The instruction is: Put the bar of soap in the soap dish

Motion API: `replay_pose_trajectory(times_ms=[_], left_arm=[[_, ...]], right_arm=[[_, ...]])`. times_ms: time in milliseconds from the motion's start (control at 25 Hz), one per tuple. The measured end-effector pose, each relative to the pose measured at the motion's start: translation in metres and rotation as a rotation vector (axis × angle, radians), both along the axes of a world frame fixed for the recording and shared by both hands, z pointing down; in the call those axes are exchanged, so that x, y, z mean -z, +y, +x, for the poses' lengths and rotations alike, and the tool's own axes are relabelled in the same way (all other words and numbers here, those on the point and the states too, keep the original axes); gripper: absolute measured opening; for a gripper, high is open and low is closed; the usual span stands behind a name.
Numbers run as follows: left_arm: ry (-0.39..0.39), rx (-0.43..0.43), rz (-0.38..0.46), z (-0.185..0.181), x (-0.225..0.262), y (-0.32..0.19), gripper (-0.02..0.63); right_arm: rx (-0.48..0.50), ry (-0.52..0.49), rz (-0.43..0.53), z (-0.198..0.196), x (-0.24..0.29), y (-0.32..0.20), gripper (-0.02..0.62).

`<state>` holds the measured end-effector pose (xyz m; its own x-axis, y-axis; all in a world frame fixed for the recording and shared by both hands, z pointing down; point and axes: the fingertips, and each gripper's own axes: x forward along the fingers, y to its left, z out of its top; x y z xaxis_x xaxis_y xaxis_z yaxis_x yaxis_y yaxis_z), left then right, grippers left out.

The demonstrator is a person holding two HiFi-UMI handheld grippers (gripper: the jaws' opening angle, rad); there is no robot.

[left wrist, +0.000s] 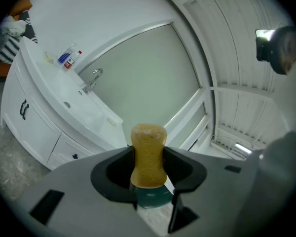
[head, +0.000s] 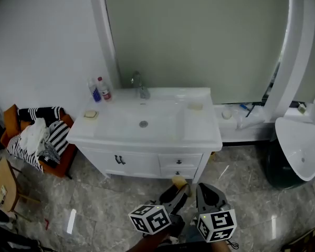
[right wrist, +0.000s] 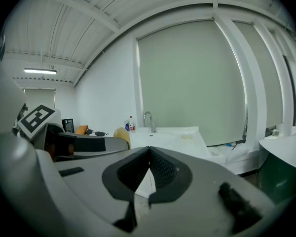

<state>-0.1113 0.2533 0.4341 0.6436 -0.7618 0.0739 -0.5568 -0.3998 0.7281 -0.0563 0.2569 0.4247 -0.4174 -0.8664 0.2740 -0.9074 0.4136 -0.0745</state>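
At the bottom centre of the head view, the left gripper (head: 177, 189) carries the bar of soap (head: 179, 181) short of the white surface (head: 147, 135). In the left gripper view, its jaws clamp the soap, long axis upright in frame. In the right gripper view, the right gripper (right wrist: 149, 168) is pressed together, empty.

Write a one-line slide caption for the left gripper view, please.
Left gripper clamps a tan soap bar, with the white vanity sink beyond.
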Motion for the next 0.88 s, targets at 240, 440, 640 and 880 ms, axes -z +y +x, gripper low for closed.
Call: replay_pose_trajectory(times_ms=[240,440,640,880], left_arm=[[-0.026,-0.003,0.004,0.016,-0.003,-0.023,0.184],[-0.035,-0.023,0.011,0.038,-0.001,-0.047,0.184],[-0.049,-0.033,0.008,0.060,-0.003,-0.075,0.184],[-0.071,-0.017,0.002,0.079,-0.004,-0.111,0.184]], right_arm=[[0.011,-0.009,0.005,0.012,-0.004,-0.024,0.011],[0.012,-0.018,-0.005,0.031,-0.006,-0.047,0.011],[0.021,-0.020,-0.010,0.048,-0.008,-0.075,0.011],[0.039,-0.036,-0.021,0.069,-0.010,-0.115,0.011]])
